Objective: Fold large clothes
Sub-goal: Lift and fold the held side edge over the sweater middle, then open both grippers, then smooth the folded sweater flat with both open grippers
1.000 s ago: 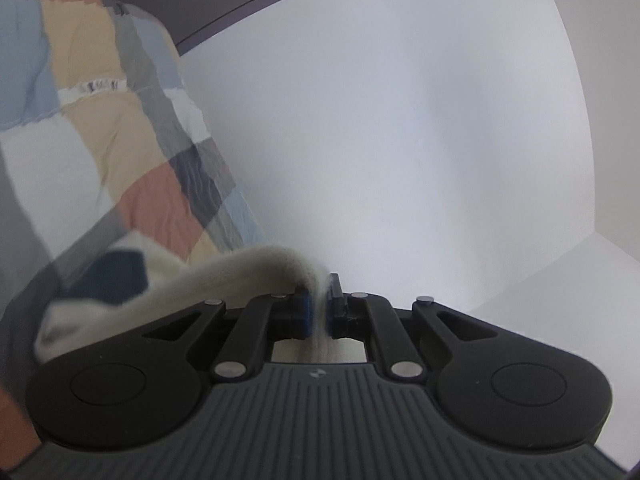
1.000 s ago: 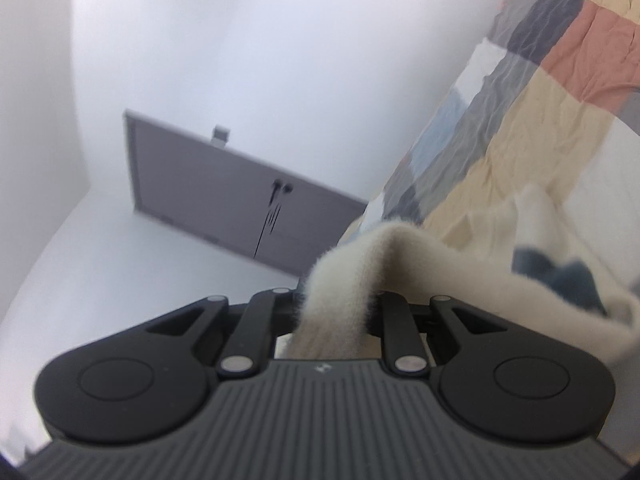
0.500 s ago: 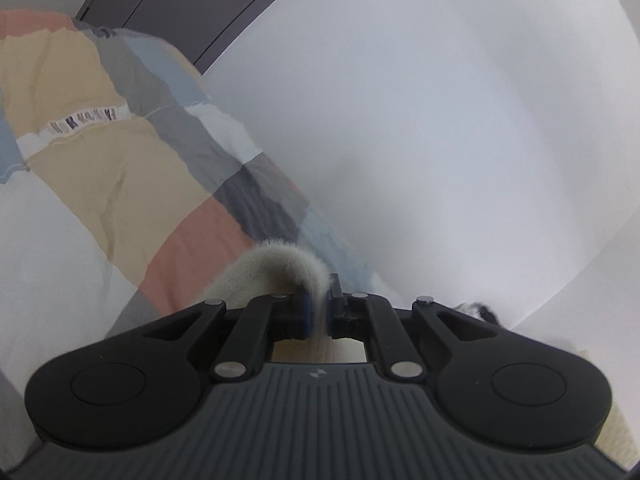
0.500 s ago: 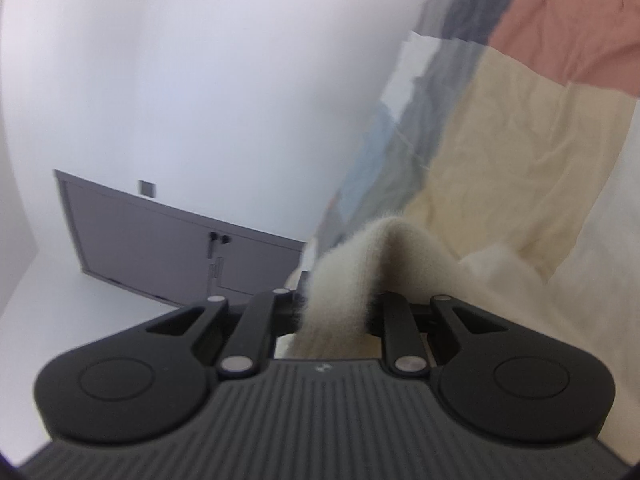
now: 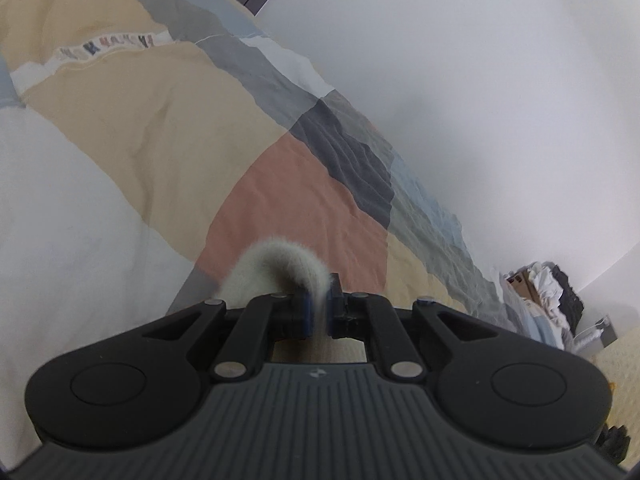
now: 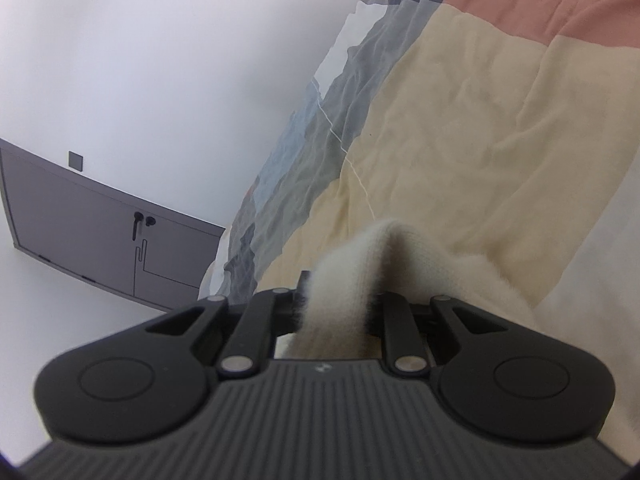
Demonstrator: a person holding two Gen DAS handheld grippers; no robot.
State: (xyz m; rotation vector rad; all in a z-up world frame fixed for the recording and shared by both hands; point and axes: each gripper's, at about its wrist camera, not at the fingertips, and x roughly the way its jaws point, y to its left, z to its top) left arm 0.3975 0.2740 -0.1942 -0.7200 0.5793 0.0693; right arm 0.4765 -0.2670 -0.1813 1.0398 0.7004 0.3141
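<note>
A cream fuzzy garment (image 5: 276,268) is pinched in my left gripper (image 5: 319,312), which is shut on a fold of it; the cloth arches up and falls to the left behind the fingers. My right gripper (image 6: 338,304) is shut on another thick fold of the same cream garment (image 6: 360,264), which trails off to the lower right. Both grippers are held above a bed covered by a patchwork quilt (image 5: 168,128), also seen in the right wrist view (image 6: 460,128). Most of the garment is hidden below the gripper bodies.
A white wall (image 5: 480,80) runs along the bed's far side. A grey cabinet (image 6: 100,232) stands against the wall beyond the bed's end. A pile of clothes and boxes (image 5: 548,284) sits at the far right of the left wrist view.
Both grippers have tipped down toward the quilt, which now fills more of each view. The garment's blue-patterned part has dropped out of sight. Both grips are unchanged.
</note>
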